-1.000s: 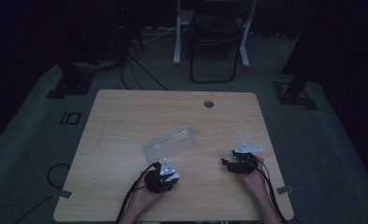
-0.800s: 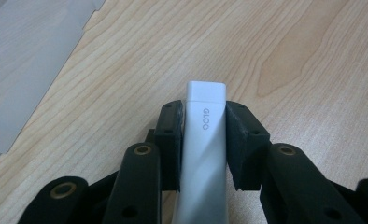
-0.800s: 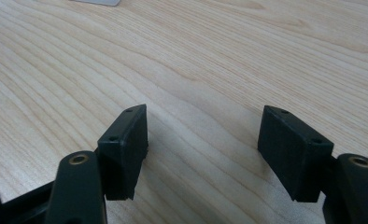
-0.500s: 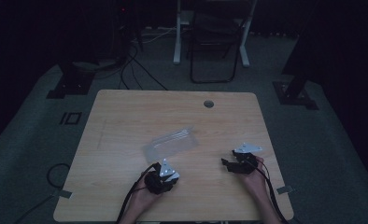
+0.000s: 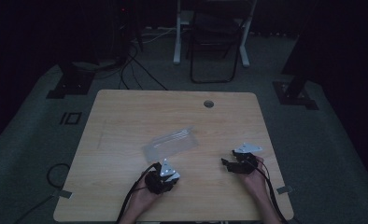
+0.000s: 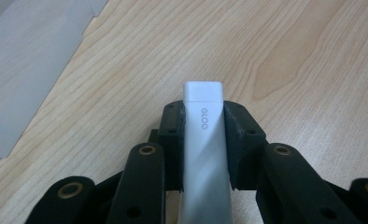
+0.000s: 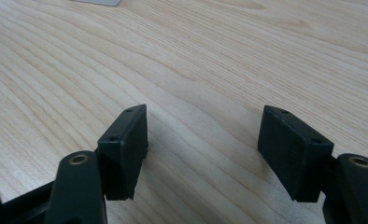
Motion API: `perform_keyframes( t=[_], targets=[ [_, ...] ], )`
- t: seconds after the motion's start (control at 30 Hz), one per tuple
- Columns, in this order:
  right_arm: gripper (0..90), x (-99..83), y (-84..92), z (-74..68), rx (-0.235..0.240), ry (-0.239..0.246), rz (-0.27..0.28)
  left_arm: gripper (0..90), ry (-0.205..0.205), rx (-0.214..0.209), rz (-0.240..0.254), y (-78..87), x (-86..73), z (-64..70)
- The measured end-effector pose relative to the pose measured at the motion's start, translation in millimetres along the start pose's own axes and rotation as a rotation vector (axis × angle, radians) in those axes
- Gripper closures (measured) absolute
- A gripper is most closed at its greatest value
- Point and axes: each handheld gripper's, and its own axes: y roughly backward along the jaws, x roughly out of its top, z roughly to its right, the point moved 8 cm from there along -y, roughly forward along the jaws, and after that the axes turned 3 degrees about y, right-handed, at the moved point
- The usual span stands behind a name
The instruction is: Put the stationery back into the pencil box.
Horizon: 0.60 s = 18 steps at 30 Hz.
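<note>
Left gripper view is giving us the news: the left gripper [image 6: 203, 135] has just been closing, and its jaws are now pressing on both sides of a slim white stick [image 6: 203, 140] marked GLOO (a glue stick, by our reading), which is lying low over the wooden table [image 6: 289, 56] with its squared end poking out past the pads. We are judging that as a firm clamp, so the pick-up step looks about done and a lift could follow. Off to that view's upper left we are seeing the edge of a clear plastic tray [image 6: 28, 60]; from the high view the same tray [image 5: 170, 142] is lying near the table's middle, just beyond the left gripper [image 5: 162, 176] and apart from it. Meanwhile the right gripper [image 7: 203, 149] is sitting spread wide with bare wood between its jaws, gripping nothing; in the high view it [image 5: 240, 162] is resting near the table's right edge, well away from the tray. We are guessing the stick is bound for that tray, though nothing confirms it.
</note>
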Motion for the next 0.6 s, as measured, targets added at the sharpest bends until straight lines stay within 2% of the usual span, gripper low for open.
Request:
perform_keyframes(
  t=[0.6],
  targets=[
    [33.2,0.0,0.0,0.0,0.000,0.000,0.000,71.1,-0.005,0.002,0.019,10.8,7.7,0.3]
  ],
)
